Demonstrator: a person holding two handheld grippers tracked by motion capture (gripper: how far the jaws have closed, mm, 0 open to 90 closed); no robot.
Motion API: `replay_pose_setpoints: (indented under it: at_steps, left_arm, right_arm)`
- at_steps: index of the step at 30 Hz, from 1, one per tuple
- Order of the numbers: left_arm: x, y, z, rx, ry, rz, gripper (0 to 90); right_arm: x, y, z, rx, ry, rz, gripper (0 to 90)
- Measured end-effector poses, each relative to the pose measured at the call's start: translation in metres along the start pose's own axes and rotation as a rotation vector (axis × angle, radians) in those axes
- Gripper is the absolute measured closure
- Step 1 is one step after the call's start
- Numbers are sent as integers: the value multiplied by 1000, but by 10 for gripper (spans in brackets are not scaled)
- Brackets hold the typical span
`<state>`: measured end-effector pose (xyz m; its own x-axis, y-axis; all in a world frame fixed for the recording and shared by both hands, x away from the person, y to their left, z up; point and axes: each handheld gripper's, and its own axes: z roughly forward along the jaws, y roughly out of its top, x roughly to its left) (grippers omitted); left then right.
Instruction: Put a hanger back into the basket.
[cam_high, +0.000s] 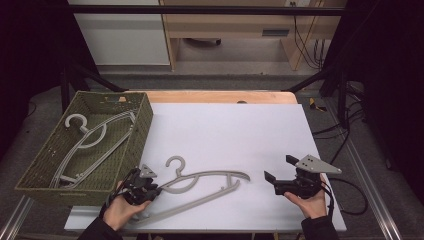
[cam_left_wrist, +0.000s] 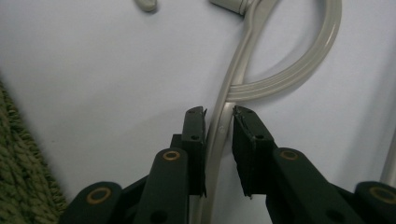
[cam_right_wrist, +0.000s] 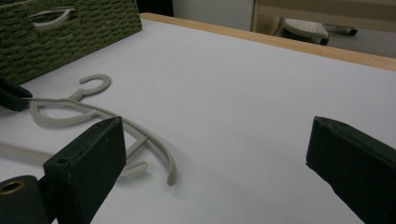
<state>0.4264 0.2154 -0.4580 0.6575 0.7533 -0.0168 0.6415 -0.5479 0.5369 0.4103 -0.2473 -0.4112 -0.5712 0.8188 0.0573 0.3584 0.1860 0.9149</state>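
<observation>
A grey plastic hanger (cam_high: 200, 177) lies flat on the white table top, hook toward the far side. My left gripper (cam_high: 157, 189) sits at the hanger's left end, close to the basket. In the left gripper view the jaws of this gripper (cam_left_wrist: 219, 121) stand either side of the hanger's thin arm (cam_left_wrist: 238, 70), pads against it. My right gripper (cam_high: 280, 168) rests at the right of the table, held in a hand, jaws wide apart. In the right gripper view its jaws (cam_right_wrist: 215, 149) have nothing between them, and the hanger (cam_right_wrist: 93, 112) lies ahead to the left.
A green woven basket (cam_high: 145, 120) stands at the left of the table with more grey hangers (cam_high: 95, 135) inside. Its wall shows in the left gripper view (cam_left_wrist: 18, 177) and the right gripper view (cam_right_wrist: 70, 37). A wooden edge (cam_high: 220, 96) runs along the far side.
</observation>
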Motion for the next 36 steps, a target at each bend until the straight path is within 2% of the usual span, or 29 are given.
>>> replay_pose_setpoints:
  at_steps: [2, 4, 8, 14, 18, 22, 24, 27, 29, 32, 36]
  left_arm:
    - [-1, 1, 0, -2, -25, 4, 768]
    - [-5, 2, 2, -19, -45, -14, 782]
    - [-12, 7, 7, -48, -53, -31, 799]
    - [-13, 10, 10, -58, -50, -17, 798]
    - [-13, 9, 5, -26, -53, 28, 736]
    - [-12, 9, 4, 9, -43, 55, 703]
    - [-12, 9, 4, 35, -44, 60, 701]
    - [-13, 8, 5, 32, -24, 78, 722]
    - [-14, 9, 5, 47, -19, 95, 728]
    - [-17, 13, 6, 77, -11, 95, 729]
    - [-19, 13, 6, 82, 3, 107, 731]
  right_arm:
    - [0, 0, 0, 0, 2, -3, 52]
    - [0, 0, 0, 0, 1, -2, 52]
    - [0, 0, 0, 1, 1, -2, 53]
    - [0, 0, 1, 4, 0, -2, 53]
    - [0, 0, 0, 2, 3, 1, 53]
    - [0, 0, 0, -1, 0, 2, 53]
    - [0, 0, -1, -1, -1, 1, 53]
    - [0, 0, 0, 0, 1, 2, 53]
    - [0, 0, 0, 1, 2, 2, 52]
    - [0, 1, -1, 0, 2, 3, 52]
    - [1, 2, -1, 0, 7, 2, 51]
